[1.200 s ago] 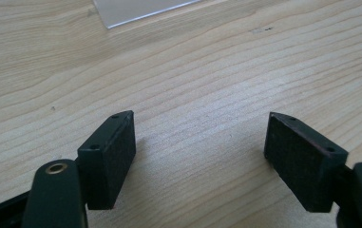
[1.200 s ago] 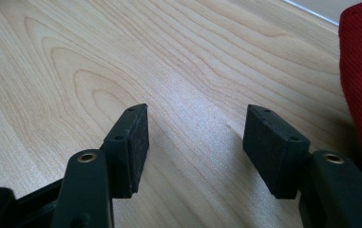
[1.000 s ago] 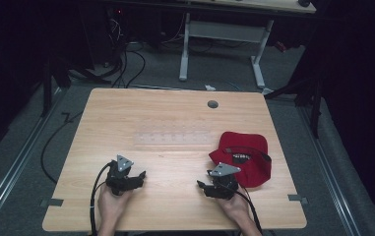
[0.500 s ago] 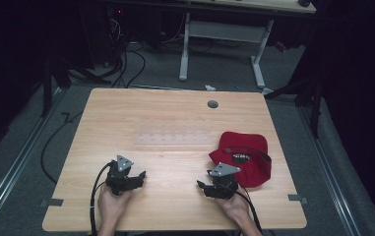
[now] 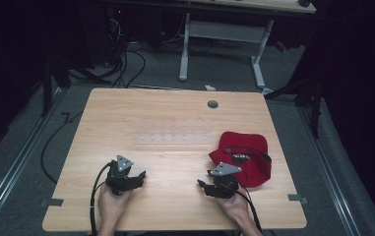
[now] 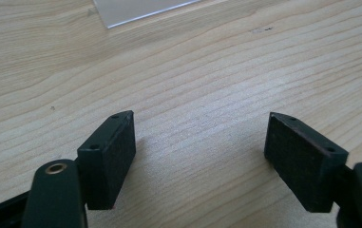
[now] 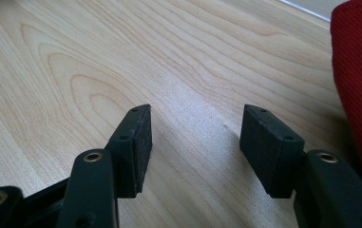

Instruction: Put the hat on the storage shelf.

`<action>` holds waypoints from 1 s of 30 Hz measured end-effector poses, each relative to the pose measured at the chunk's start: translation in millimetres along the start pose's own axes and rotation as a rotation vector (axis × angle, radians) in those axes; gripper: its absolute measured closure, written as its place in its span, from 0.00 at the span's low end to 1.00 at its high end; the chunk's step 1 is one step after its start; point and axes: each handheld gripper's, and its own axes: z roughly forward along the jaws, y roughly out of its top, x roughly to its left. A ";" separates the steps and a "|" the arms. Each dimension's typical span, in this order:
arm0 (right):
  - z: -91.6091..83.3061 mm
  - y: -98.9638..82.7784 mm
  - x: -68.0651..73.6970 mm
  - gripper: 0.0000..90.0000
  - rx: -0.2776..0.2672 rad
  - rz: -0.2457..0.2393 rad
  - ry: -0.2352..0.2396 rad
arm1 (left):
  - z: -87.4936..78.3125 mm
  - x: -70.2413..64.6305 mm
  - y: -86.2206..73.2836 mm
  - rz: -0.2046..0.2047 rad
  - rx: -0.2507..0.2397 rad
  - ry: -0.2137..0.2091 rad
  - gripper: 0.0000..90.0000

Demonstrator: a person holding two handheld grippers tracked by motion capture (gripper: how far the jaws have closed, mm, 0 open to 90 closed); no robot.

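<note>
A red cap [image 5: 244,156] lies on the right side of the wooden bench [image 5: 175,123], roughly midway between the near and far edges, with its open underside and a band with light lettering facing up. Just in front of it, on its near left, the right tool [image 5: 215,186] rests low on the bench in the person's right hand [image 5: 235,206], its grey three-cornered plate on top and a cable trailing back toward the near edge. In the right gripper view its two black jaws stand wide apart over bare wood with nothing between them, and the red cloth of the cap [image 7: 359,80] fills the right edge just beside the right jaw. To the left of the cap, near the middle of the bench, lies a flat, clear rectangular sheet [image 5: 172,138]. The left tool [image 5: 126,179] sits near the front left of the bench, held by the left hand [image 5: 111,205], well apart from the cap. In the left gripper view its jaws gape wide over empty wood grain, and a corner of the clear sheet [image 6: 136,9] shows at the top.
</note>
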 end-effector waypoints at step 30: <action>-45.5 -0.1 -9.7 0.56 -0.121 0.054 0.000 | 0.0 0.0 0.0 -0.001 0.000 0.000 0.29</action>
